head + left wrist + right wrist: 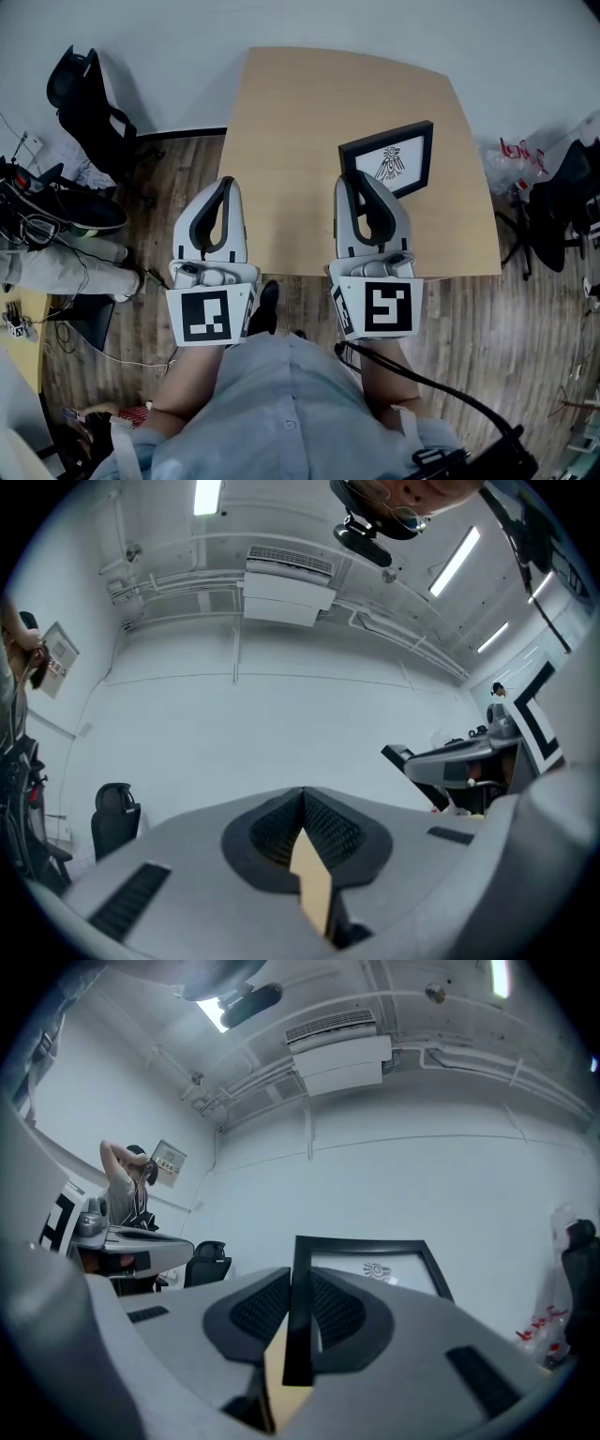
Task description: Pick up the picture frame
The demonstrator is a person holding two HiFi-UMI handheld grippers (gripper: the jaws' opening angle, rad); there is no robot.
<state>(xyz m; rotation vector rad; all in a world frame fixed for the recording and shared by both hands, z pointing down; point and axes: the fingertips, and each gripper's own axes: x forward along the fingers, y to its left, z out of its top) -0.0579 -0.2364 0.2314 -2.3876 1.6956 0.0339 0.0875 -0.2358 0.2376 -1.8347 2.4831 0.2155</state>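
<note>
The picture frame [389, 161], black-rimmed with a white sheet and a dark emblem, is over the right part of the light wooden table [300, 122]. My right gripper [360, 184] is shut on the frame's left rim. In the right gripper view the black rim of the frame [298, 1326] runs upright between the two pads of my right gripper [298, 1283], and the rest of the frame spreads to the right beyond them. My left gripper [223, 187] hovers over the table's near left edge, jaws together with nothing between them. The left gripper view shows my left gripper [302, 808] with its pads meeting.
A black office chair [89, 98] stands at the left of the table, another dark chair [562, 202] at the right. A plastic bag [511, 159] lies by the right table edge. Cables and a person's legs [56, 267] are on the wooden floor at the left.
</note>
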